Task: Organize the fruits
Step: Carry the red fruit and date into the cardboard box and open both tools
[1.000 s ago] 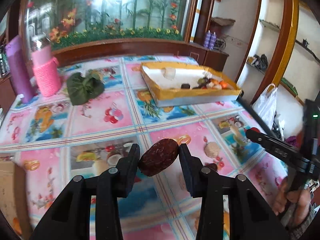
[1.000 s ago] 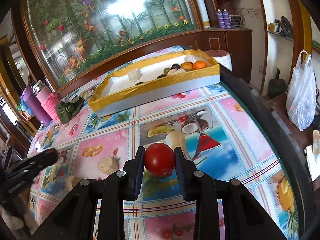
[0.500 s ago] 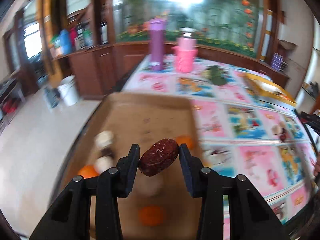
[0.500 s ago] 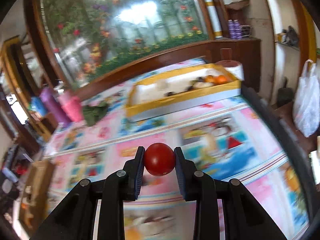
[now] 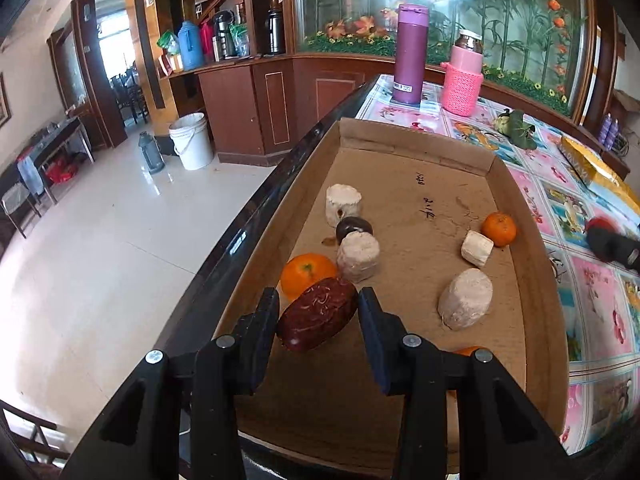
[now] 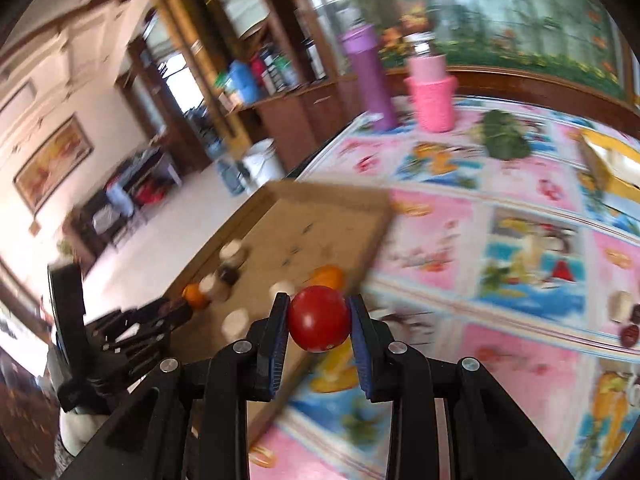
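My left gripper is shut on a dark red date and holds it above the near left part of a shallow cardboard tray. The tray holds two oranges, several pale chunks and a dark round fruit. My right gripper is shut on a red tomato, just over the tray's right rim. The left gripper also shows in the right wrist view at the tray's left.
The tray lies at the table's left end, by its dark edge. A purple bottle, a pink-sleeved jar and a green leaf bundle stand further back. A yellow-rimmed box sits far right. Loose fruit pieces lie on the cloth.
Both grippers have swung left from the middle of the table to the cardboard tray, each still holding its fruit. The left gripper now sits lower over the tray.
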The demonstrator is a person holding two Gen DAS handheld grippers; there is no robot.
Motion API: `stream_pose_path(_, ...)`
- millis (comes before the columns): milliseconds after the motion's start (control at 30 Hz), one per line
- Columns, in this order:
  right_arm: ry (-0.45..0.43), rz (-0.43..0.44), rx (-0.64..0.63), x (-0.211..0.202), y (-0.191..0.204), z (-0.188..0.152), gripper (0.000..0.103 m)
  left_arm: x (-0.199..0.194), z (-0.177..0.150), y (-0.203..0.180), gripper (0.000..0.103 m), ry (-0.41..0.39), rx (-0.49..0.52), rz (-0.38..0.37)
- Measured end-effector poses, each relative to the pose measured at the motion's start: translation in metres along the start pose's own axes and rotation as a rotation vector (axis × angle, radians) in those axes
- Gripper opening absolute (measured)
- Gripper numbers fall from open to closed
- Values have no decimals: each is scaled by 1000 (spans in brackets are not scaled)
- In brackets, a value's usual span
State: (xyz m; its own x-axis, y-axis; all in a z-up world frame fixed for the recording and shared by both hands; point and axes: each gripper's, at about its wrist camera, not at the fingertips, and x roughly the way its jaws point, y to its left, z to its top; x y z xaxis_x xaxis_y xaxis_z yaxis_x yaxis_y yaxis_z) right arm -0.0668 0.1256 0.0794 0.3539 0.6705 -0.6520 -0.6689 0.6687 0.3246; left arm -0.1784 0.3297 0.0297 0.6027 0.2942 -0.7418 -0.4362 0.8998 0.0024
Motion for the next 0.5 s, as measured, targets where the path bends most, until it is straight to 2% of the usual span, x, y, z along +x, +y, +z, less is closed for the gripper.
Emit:
stream_pose_path(67,38,-5,-63,20,24,-9,32,-3,-2,6,40,0,-27,-33)
stream_pose_path(167,79,-30,-135,41,43,-21,32,-8,-3,14,40,-18,-55,-44)
stream_pose_path(367,123,-93,-214,64,54,-33,33,-25,-1,21,48,-77,-105,-59)
stream_pose_path(467,118,-104,-227,66,56,-36,33,-37,2,17,58,-116,-90,-32)
stream_pose_path(500,112,-106,-229,63,58,-36,34,-43,3,13,64,-137,-82,-13)
